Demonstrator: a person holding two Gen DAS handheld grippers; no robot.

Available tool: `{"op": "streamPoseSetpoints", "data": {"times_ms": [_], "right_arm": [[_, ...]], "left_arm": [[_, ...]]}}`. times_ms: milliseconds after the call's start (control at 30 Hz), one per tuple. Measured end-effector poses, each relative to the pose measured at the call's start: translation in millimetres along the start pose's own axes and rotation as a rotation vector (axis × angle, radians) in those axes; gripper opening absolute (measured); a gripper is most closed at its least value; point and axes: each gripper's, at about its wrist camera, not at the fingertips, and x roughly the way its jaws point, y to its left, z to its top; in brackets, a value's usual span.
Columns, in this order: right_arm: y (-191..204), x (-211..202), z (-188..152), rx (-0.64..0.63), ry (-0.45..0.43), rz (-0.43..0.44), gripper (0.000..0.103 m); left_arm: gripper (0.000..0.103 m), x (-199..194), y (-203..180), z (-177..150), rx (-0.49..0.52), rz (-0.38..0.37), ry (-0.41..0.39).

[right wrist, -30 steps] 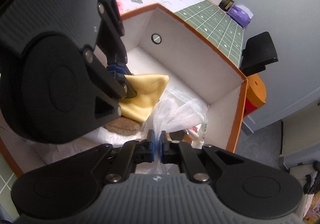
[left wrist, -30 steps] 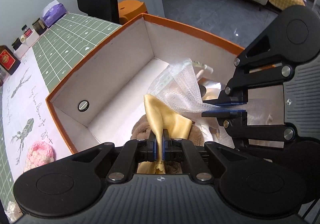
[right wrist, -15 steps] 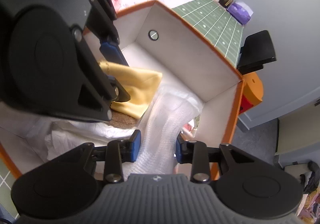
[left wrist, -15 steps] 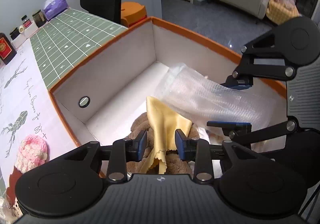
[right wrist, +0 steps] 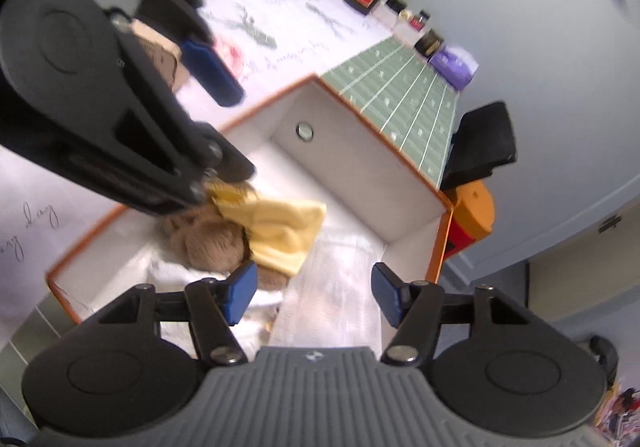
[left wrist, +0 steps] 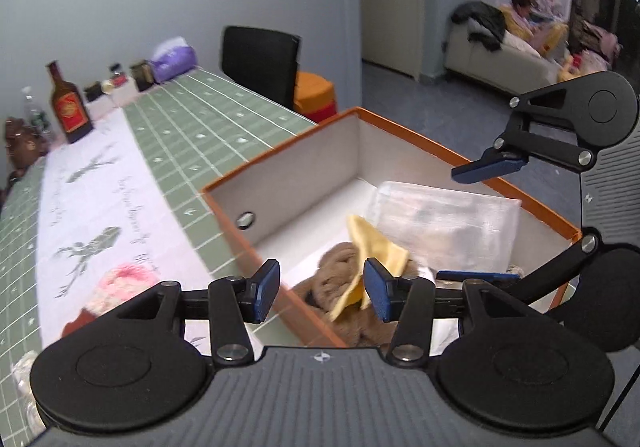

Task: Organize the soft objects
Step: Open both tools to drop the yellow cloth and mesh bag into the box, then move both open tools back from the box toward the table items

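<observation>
Left wrist view is showing the left gripper (left wrist: 320, 289) standing wide, its jaws having just been opening; nothing is being pinched. Its right pad is sitting just beside the yellow cloth (left wrist: 374, 247), which is lying loose on the brown plush (left wrist: 338, 271) inside the orange box (left wrist: 424, 139), past and slightly right of the fingertips. Beyond the cloth, nearer the right gripper (left wrist: 482, 223), the clear bubble wrap (left wrist: 444, 223) is resting against the box's far side.

From the right wrist, that gripper (right wrist: 314, 293) is also gaping, its jaws having just been opening too, with the bubble wrap (right wrist: 336, 287) lying below the gap and not squeezed. The yellow cloth (right wrist: 280, 235) and brown plush (right wrist: 212, 243) are lying ahead and left of its tips, under the left gripper's arm.

Outside the box, left of the left gripper, a pink knitted thing (left wrist: 120, 283) is waiting on the table runner (left wrist: 80, 207), so more sorting is probably remaining.

Risks, as I judge them: the cloth's raised corner is close to the left gripper's right pad and could be snagging and dragging back out if that gripper is pulled away carelessly. The springy bubble wrap could be unfolding and riding over the rim. The two grippers are crowding each other and could be knocking together.
</observation>
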Motion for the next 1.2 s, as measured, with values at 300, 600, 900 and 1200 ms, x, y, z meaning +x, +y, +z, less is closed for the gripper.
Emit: {"op": "streamPoseSetpoints", "data": {"times_ms": [300, 600, 900, 1200], "right_arm": [[44, -33, 30, 0.093, -0.200, -0.012, 0.075], [119, -22, 43, 0.190, -0.274, 0.142, 0.077], [179, 17, 43, 0.307, -0.264, 0.158, 0.077], [191, 40, 47, 0.403, -0.255, 0.161, 0.084]], "left_arm": [[0.057, -57, 44, -51, -0.166, 0.121, -0.138], [0.057, -79, 83, -127, -0.336, 0.200, -0.146], [0.057, -85, 104, -192, -0.490, 0.243, -0.163], [0.060, -90, 136, -226, -0.641, 0.318, -0.198]]}}
